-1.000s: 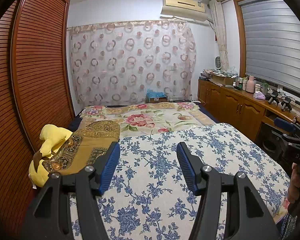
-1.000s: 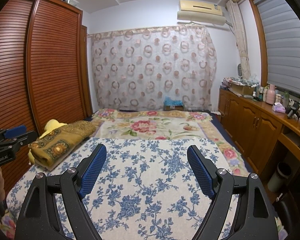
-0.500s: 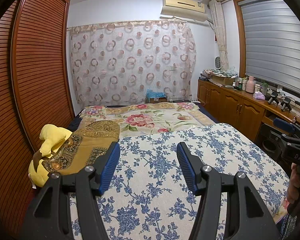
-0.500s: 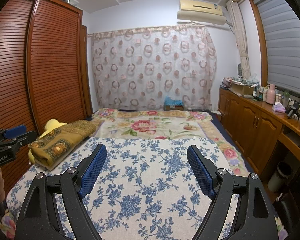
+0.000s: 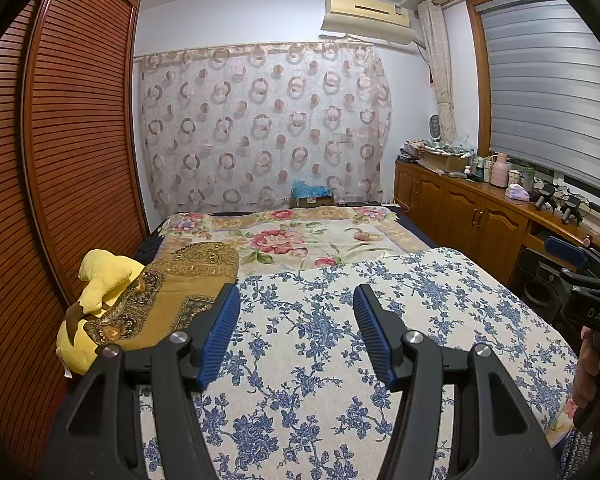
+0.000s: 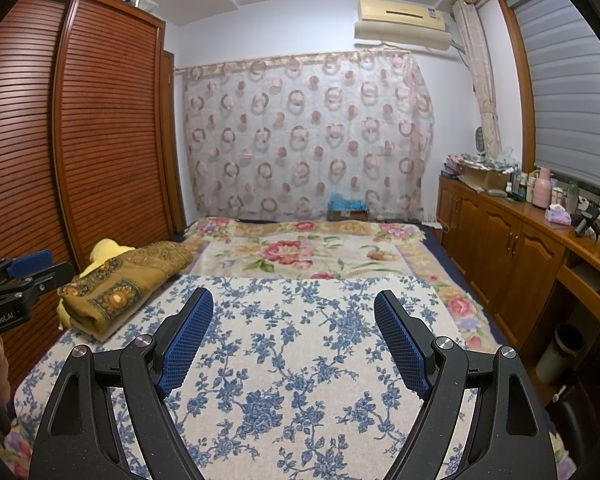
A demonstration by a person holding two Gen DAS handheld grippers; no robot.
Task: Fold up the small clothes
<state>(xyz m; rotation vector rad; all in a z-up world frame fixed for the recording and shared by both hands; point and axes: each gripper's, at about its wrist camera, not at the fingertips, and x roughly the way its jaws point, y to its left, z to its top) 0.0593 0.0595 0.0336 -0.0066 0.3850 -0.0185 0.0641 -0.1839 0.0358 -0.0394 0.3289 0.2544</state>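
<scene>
A white spread with blue flowers (image 5: 308, 344) (image 6: 300, 344) covers the near half of the bed and lies flat. My left gripper (image 5: 296, 292) hovers over it, open, with nothing between its blue pads. My right gripper (image 6: 294, 294) also hangs above the spread, open wider and empty. Each gripper shows at the edge of the other's view: the right one (image 5: 580, 276) at the far right with a hand under it, the left one (image 6: 20, 276) at the far left.
A folded golden-brown blanket (image 5: 168, 300) (image 6: 128, 280) lies on a yellow plush toy (image 5: 100, 276) at the bed's left edge. A red-flowered blanket (image 6: 300, 256) covers the far half. The slatted wardrobe (image 5: 60, 160) stands left, a cluttered wooden cabinet (image 6: 512, 248) right.
</scene>
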